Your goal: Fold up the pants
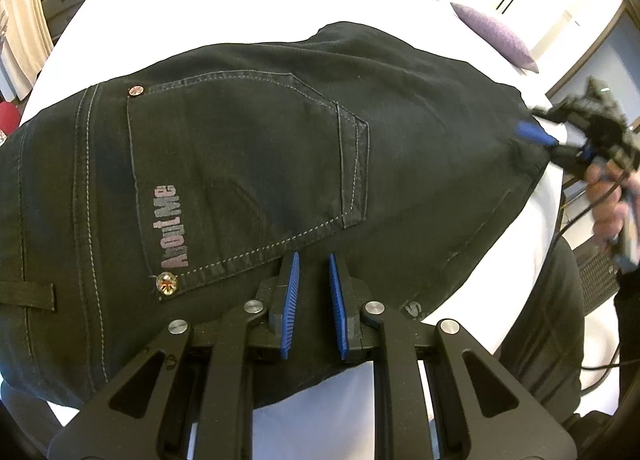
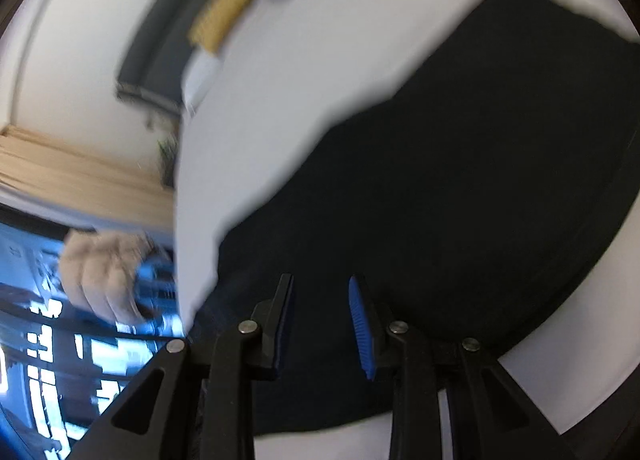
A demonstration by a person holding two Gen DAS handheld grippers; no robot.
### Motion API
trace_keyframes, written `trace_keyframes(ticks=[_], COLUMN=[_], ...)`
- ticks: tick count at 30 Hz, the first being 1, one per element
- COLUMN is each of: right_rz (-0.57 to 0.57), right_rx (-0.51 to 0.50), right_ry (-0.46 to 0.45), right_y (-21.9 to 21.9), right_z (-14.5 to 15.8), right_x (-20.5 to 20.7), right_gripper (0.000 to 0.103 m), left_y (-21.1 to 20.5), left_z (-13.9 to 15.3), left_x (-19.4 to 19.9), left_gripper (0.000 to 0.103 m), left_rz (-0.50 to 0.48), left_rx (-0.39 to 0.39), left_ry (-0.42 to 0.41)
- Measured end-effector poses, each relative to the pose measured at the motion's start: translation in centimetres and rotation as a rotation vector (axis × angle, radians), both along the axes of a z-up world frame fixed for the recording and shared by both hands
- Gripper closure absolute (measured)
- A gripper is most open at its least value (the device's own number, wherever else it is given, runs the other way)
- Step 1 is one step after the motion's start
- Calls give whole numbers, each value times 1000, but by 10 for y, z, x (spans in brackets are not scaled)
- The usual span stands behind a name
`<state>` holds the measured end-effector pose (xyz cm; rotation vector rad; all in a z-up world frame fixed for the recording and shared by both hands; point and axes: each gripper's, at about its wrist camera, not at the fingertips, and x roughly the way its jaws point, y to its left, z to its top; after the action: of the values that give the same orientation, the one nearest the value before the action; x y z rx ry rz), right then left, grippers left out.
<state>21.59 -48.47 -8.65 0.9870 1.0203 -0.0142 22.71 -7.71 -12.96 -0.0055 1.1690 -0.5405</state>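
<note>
1. Black denim pants [image 1: 248, 164] lie flat on a white bed sheet [image 1: 240, 0], back side up. A stitched back pocket with grey lettering [image 1: 170, 228] and two metal rivets faces the camera.
2. Long axis runs left to right across the left wrist view: waistband end with belt loop [image 1: 28, 294] at left, folded fabric ending at right, just beside the sheet edge.
3. Left gripper [image 1: 314, 260], black with blue ribbed pads: jaws narrowly parted and almost together, tips resting on the denim below the pocket; no cloth visibly pinched between them.
4. Right gripper [image 2: 322, 284]: jaws apart with a clear gap, nothing between them, over the dark fabric. View blurred.
5. Purple cushion [image 1: 496, 36] lies at the far right of the bed.
</note>
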Motion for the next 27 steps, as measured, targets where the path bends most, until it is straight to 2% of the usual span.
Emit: trace_keyframes(ticks=[1,2,3,6,9,13,16,18,21,22,25,27], right_rz=[29,46,69,131,130,140,147,145,152,152,166,194], right_rx=[-13,-67,-122,-181,-173,-203,-222,-225,-282,-283,-225,-202], right_ry=[72,116,119,124,124,118,122,129,86,71,-2,-32], right_y=[6,10,14,19,15,21,27,21,20,20,19,27], right_z=[-15,-24,-25,-19,-18,-19,-20,-14,7,12,23,24], right_x=[2,-1,-4,-16,-20,-25,-27,-34,-36,-34,-13,12], right_gripper=[82,103,103,103,103,103,103,103,102,98,98,98], left_y=[1,2,3,5,-6,-29,-60,-81,-99,-100,-93,-86], left_z=[1,1,1,6,21,49,54,41,6,-6,-22,-24], left_x=[-1,-2,-3,-1,1,21,51,73,105,114,126,122], left_gripper=[88,88,88,87,87,87,87,87,87,87,88,88], left_rz=[-1,0,3,20,1,-38,-68,-85,-63,-51,-35,-41], left_rx=[-2,-7,-14,-24,1,-77,-124,-150,-141,-148,-200,-198], left_ry=[-1,-3,-2,10,-17,-75,-96,-77,9,43,103,96])
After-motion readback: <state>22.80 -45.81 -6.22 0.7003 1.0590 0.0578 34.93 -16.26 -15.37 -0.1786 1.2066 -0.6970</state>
